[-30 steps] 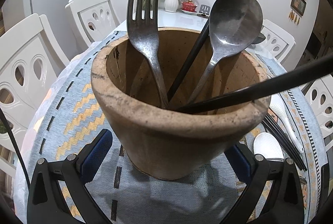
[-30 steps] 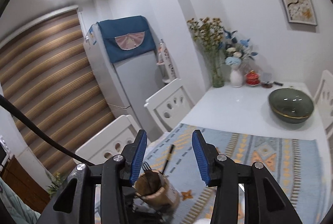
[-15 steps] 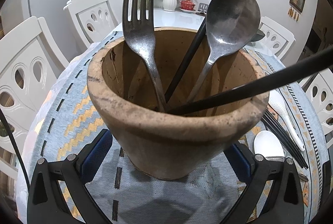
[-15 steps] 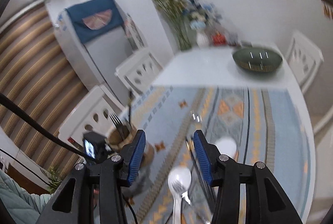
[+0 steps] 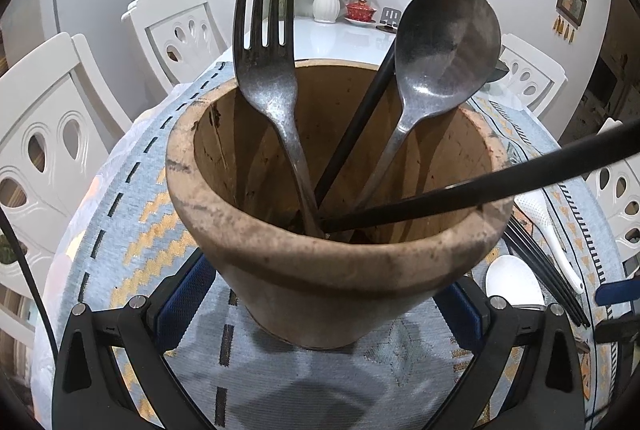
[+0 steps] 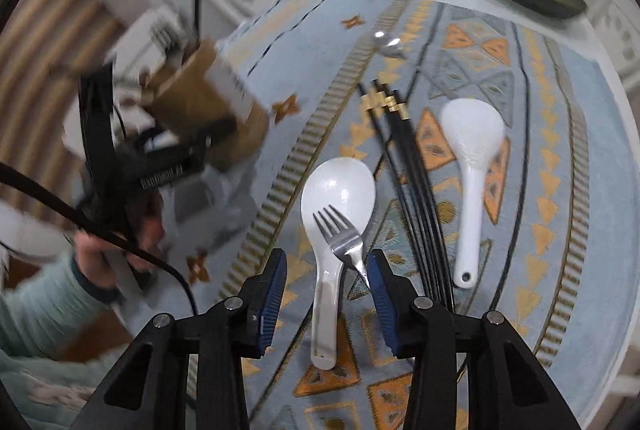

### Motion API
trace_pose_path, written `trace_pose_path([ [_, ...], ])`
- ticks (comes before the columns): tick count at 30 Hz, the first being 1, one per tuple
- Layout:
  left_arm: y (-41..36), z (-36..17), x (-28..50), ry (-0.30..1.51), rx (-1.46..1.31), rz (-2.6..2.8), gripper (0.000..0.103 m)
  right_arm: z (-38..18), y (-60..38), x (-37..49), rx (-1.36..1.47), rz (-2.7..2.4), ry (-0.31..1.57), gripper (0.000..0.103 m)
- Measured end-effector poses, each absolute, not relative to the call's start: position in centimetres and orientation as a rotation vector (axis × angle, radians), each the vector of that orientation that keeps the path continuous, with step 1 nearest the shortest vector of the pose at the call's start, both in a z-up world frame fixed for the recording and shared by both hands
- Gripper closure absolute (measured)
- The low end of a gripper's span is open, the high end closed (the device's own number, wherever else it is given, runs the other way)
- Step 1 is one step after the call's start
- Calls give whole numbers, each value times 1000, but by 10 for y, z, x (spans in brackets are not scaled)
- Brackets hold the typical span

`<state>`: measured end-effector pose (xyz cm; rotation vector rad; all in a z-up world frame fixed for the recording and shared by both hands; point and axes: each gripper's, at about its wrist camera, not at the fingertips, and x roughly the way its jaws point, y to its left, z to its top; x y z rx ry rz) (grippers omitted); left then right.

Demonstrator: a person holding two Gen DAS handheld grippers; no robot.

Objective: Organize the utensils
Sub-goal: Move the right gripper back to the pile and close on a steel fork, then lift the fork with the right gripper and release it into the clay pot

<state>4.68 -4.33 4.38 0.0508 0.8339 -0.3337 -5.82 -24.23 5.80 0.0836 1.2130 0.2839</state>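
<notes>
**Desk editor:** What's the risk in this frame?

**Photographer:** The right tool [image 6: 327,272] hangs over a small steel fork [image 6: 340,234] lying across the bowl of a white spoon [image 6: 332,230]. Its jaws have just been narrowing, yet nothing is gripped; both handles sit between the blue pads. I'd judge a pinch there could catch both handles, or the fork could skate off the glossy spoon.

**Desk editor:** And the left?

**Photographer:** The left tool [image 5: 320,304] is clamped around a rough, tapered clay pot [image 5: 336,270] on the woven blue-and-orange mat [image 5: 132,226] covering the desk. A dull metal fork [image 5: 266,70], a spoon [image 5: 446,46] and two black chopsticks [image 5: 500,178] already stand inside. More chopsticks [image 6: 412,182] and a white rice paddle [image 6: 472,158] lie on the mat.
</notes>
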Motion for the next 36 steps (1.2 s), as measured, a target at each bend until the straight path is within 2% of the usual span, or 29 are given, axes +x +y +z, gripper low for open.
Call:
trace_pose_path([
  [3, -43, 43, 49, 836, 46, -330, 1, 47, -226, -54, -30, 277, 1236, 71],
  [7, -43, 43, 52, 841, 39, -326, 1, 28, -213, -45, -139, 231, 1283, 74],
  [15, -41, 41, 54, 843, 33, -323, 1, 15, -217, -27, -139, 147, 1302, 82],
  [18, -41, 41, 54, 844, 34, -322, 1, 16, -222, -23, -132, 127, 1290, 95],
  [19, -41, 40, 55, 845, 32, -323, 1, 17, -228, -21, -94, 127, 1293, 96],
  [27, -40, 39, 55, 853, 27, -324, 1, 17, -264, -8, 120, 158, 1324, 97],
  [36, -40, 37, 57, 855, 24, -323, 1, 8, -240, 2, 17, 257, 1415, 96],
])
